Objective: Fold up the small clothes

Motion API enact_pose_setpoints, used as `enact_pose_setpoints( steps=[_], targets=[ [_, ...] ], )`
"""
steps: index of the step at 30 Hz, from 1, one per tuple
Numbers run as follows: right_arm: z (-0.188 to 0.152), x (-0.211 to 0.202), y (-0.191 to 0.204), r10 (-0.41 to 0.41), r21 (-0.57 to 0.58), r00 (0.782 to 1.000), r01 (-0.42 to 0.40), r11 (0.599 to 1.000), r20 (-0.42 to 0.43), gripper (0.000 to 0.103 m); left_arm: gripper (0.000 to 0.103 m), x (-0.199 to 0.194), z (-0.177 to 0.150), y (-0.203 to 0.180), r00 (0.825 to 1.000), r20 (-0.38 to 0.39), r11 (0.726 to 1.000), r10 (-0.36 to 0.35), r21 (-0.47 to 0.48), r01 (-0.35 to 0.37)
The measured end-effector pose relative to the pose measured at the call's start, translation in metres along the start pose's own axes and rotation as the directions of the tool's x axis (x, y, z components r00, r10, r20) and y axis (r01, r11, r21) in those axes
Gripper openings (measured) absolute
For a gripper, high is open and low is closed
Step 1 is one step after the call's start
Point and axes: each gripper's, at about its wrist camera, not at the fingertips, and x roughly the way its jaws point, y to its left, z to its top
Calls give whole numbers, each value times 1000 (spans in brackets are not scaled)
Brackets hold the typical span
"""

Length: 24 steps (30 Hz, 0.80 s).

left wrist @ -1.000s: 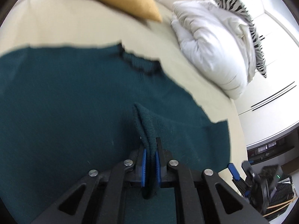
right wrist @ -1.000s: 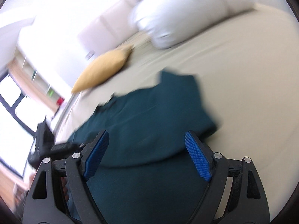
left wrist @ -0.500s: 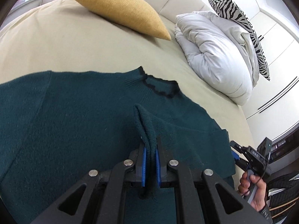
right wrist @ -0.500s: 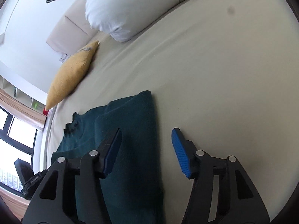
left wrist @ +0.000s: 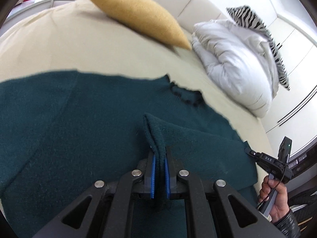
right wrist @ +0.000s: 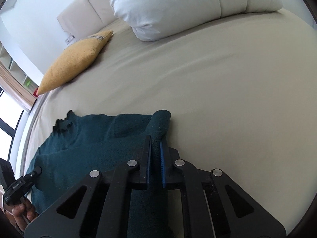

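The dark teal knitted sweater (left wrist: 83,130) lay on the beige bed (right wrist: 218,91), lower part cut off, a fold pinched in each of the left gripper (left wrist: 159,165) and right gripper (right wrist: 155,161).

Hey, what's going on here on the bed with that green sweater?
A person is folding a dark green sweater laid out on a beige bed, holding a two-finger gripper in each hand. The left gripper is shut on a bunched fold of the knit near the middle of the sweater. The right gripper is shut on a fold at the sweater's edge. A yellow cushion and a white duvet lie further up the bed.
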Motion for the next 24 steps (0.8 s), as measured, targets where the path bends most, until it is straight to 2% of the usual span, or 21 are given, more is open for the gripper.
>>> enact_pose_setpoints(
  steps=[2,3,5,7,8,9,10,13,14,16,17,18,20,24],
  targets=[
    [-3,4,-15,55,57,998,-54,997,-17,6,10,3,-3,7,1000,-2,1000,-19,-13,19],
    [-3,1,-20,83,96,996,-80,992,-21,11,10,1,-3,9,1000,-1,999,-27,-19,27],
    [-3,-9,-22,77,118,996,-72,990,-37,16,10,0,-2,9,999,-1,999,-32,-24,32],
    [-8,-23,-20,81,113,996,-77,991,-31,27,10,-1,-3,10,999,0,999,-36,-26,36],
    [-13,-30,-18,100,107,995,-97,990,-27,37,10,-1,-3,10,999,1,999,-39,-27,39],
    [-18,-33,-14,110,100,993,-105,989,-37,53,10,-1,-4,11,999,0,999,-42,-28,42],
    [-27,-37,-10,118,92,991,-112,989,-56,59,10,-1,-4,12,999,-1,999,-45,-31,45],
    [-48,-45,0,117,26,990,-115,993,-78,60,10,-1,-5,13,999,-4,999,-44,-26,44],
    [-52,-44,4,101,-2,991,-102,995,-89,57,9,-1,-5,13,999,-5,999,-41,-23,41],
    [-61,-44,7,47,-65,994,-53,997,-94,39,9,-3,-7,12,999,-7,999,-36,-20,36],
    [-63,-44,8,56,-66,993,-64,996,-104,23,9,-5,-8,12,999,-7,999,-34,-20,34],
    [-63,-44,7,77,-48,991,-83,995,-111,12,8,-5,-8,12,999,-6,999,-33,-19,33],
    [-61,-49,5,76,-53,992,-81,995,-96,7,8,-10,-9,11,1000,-1,999,-31,-22,31],
    [-59,-61,13,75,-81,996,-79,994,-51,6,8,-16,-11,11,999,21,999,-29,-24,29]
  ],
)
